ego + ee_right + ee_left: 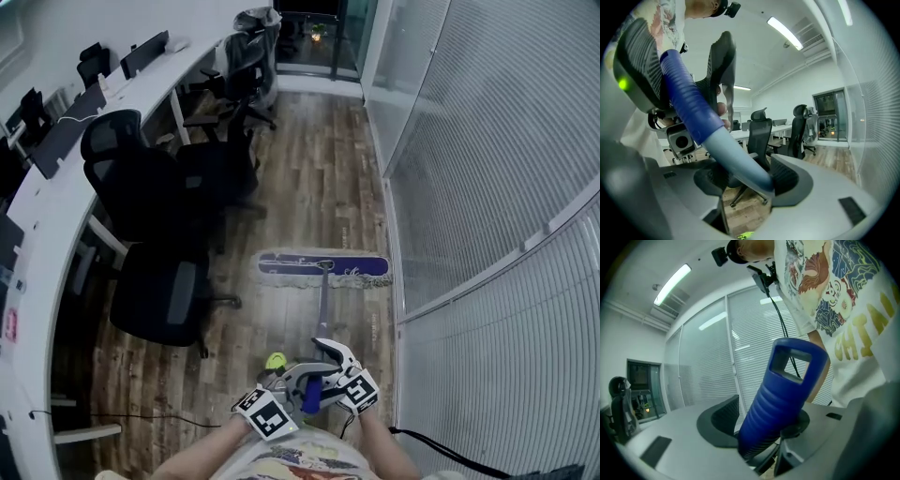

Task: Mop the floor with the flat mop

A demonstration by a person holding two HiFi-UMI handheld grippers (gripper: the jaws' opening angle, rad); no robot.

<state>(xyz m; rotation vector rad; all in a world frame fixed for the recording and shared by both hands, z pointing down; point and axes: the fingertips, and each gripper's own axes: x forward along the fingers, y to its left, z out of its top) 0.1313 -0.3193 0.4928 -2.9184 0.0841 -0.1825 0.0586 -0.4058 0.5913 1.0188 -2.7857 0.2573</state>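
The flat mop's head [323, 268], blue with a white fringe, lies flat on the wooden floor near the glass wall. Its handle [322, 314] runs back toward me to both grippers. My left gripper [286, 380] is shut on the ribbed blue grip [783, 394] at the handle's top; in the left gripper view the left gripper [761, 427] has the grip filling the gap between its dark pads. Just ahead of it, my right gripper [330, 356] holds the pale shaft [736, 154] below the grip, and the right gripper [747, 180] has the shaft crossing between its pads.
Black office chairs [159, 291] stand to the left along a long curved white desk [56, 187]. A glass partition with blinds [487, 187] lines the right side. A black cable [450, 452] lies on the floor by my right arm. The wooden aisle [319, 159] runs ahead.
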